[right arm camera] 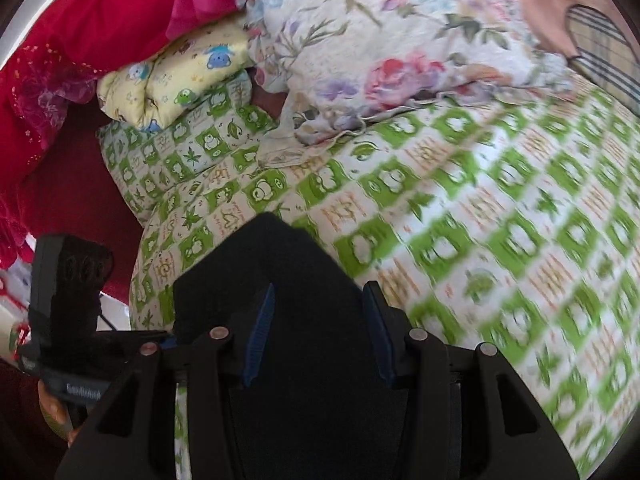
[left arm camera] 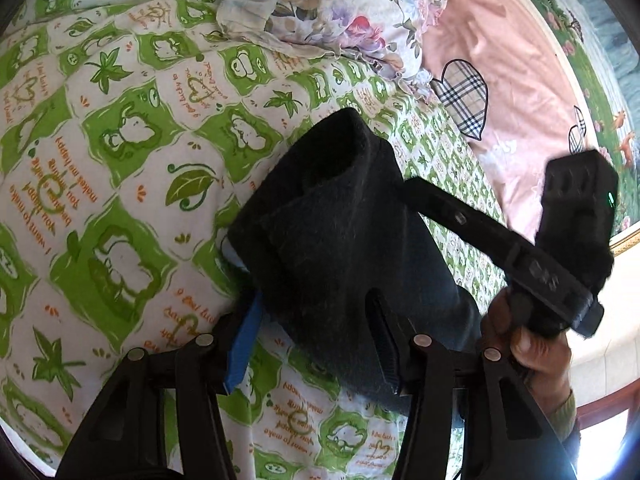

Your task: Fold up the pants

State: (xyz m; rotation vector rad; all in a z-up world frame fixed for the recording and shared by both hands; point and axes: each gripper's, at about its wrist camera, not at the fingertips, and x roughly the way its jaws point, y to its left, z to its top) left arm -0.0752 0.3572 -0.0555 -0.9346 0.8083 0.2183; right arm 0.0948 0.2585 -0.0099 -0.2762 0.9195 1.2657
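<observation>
The black pants are bunched and lifted above the green-and-white bedsheet. My left gripper has its jaws around the pants' thick folded edge, blue pads pressed against the cloth. The right gripper's body, held by a hand, shows at the right of the left wrist view. In the right wrist view the pants fill the space between the blue pads of my right gripper, which grips the cloth. The left gripper's body shows at the left.
A floral quilt and a yellow cartoon pillow lie at the bed's head. Red cloth hangs at the left. A pink sheet with plaid hearts covers the bed's right side.
</observation>
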